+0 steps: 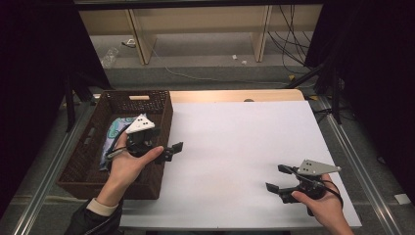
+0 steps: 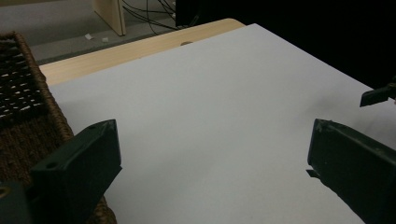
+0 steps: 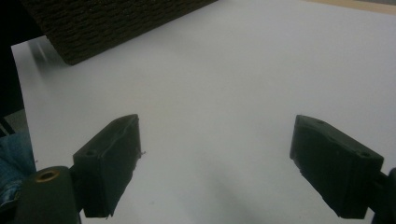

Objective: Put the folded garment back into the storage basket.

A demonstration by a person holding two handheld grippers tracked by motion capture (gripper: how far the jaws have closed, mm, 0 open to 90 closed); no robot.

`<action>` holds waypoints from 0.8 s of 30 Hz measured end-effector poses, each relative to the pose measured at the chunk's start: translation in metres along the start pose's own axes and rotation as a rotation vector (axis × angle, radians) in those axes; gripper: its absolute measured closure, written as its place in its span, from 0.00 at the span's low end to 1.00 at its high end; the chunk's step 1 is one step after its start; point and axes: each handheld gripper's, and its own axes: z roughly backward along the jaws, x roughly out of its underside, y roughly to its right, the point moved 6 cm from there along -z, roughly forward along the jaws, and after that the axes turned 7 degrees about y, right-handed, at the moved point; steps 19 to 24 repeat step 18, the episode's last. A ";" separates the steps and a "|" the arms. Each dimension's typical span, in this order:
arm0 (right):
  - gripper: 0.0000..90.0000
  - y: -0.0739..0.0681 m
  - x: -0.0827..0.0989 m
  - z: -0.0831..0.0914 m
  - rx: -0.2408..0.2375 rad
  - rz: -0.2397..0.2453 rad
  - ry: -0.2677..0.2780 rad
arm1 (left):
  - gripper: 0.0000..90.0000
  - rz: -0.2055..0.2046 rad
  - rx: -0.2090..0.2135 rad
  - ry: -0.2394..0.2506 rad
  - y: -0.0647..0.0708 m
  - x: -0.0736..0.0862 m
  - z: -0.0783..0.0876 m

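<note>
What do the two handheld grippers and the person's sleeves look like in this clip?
Both the left gripper and the right gripper are black, each with two blocky, flat-faced jaws with small screw holes. Each carries a three-cornered plate on top: the left one looks white with dark dots, the right one grey. A cable trails from the left gripper. The left sleeve is dark with a pale cuff.

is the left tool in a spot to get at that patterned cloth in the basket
Probably yes. The left tool is open and sits at the wicker basket's right rim, with the patterned cloth just beside it inside. The basket has no lid, though the tool points away toward the white sheet and would need turning.
</note>
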 end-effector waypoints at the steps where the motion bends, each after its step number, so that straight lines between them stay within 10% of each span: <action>1: 0.19 0.000 0.000 0.000 0.002 0.000 -0.005 | 0.02 0.001 0.001 0.001 0.002 0.001 0.000; 24: 0.19 0.000 0.000 0.000 0.001 0.001 -0.006 | 0.03 -0.007 0.028 -0.022 0.013 0.009 -0.006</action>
